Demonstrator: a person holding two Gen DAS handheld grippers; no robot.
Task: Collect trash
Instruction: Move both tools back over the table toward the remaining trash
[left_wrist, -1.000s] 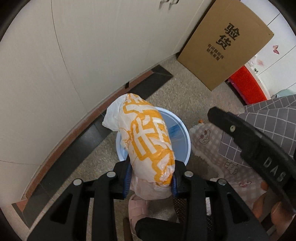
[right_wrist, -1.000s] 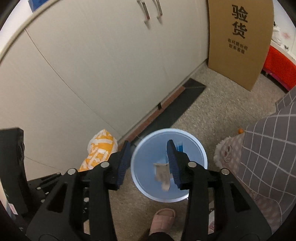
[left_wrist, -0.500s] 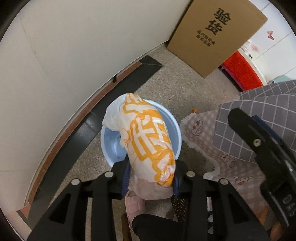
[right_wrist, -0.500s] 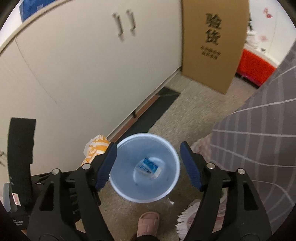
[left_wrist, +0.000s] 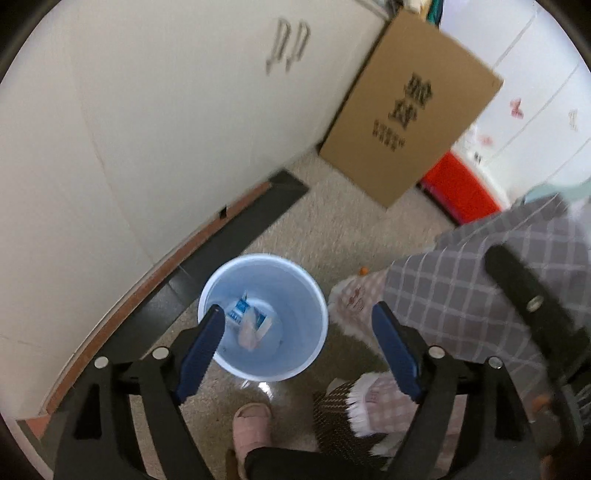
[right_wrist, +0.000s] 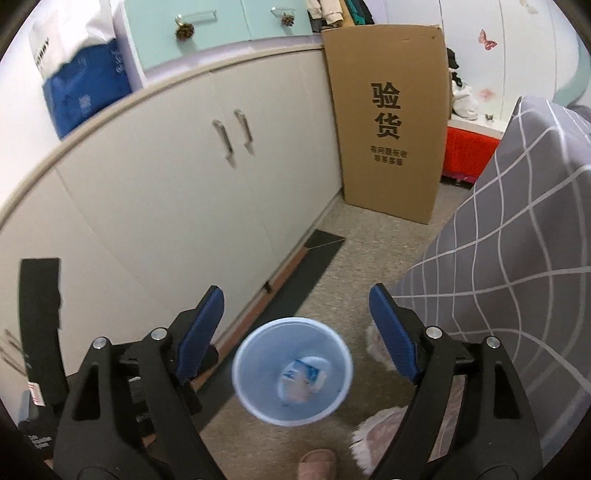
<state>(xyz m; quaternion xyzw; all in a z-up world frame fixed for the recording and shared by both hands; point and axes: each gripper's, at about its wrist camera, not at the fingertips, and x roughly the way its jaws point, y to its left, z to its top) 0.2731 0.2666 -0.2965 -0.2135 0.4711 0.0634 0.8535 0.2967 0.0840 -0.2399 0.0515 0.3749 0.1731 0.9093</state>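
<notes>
From my left claw (left_wrist: 297, 332) I look down at the light blue bin (left_wrist: 317, 306) on the speckled floor (left_wrist: 343, 206). My two blue pads have just been opening, and now they stand wide apart with nothing between them. Inside the bin lies the trash: a blue and white packet (left_wrist: 242, 308) and a pale crumpled wrapper (left_wrist: 251, 330), touching each other at the bottom. A pink slipper (left_wrist: 251, 428) stands just below the bin, and a tall cardboard box (left_wrist: 410, 125) leans by the white cupboard (left_wrist: 147, 129). From my right claw (right_wrist: 295, 332) I see the same light blue bin (right_wrist: 251, 380), lower down between my pads. These pads have just been opening too, and they hold nothing. The blue and white packet (right_wrist: 304, 371) sits deep in the bin. A grey checked blanket (right_wrist: 517, 295) hangs on the right, and a fluffy pink cloth (right_wrist: 380, 428) lies on the floor just beside the bin.
</notes>
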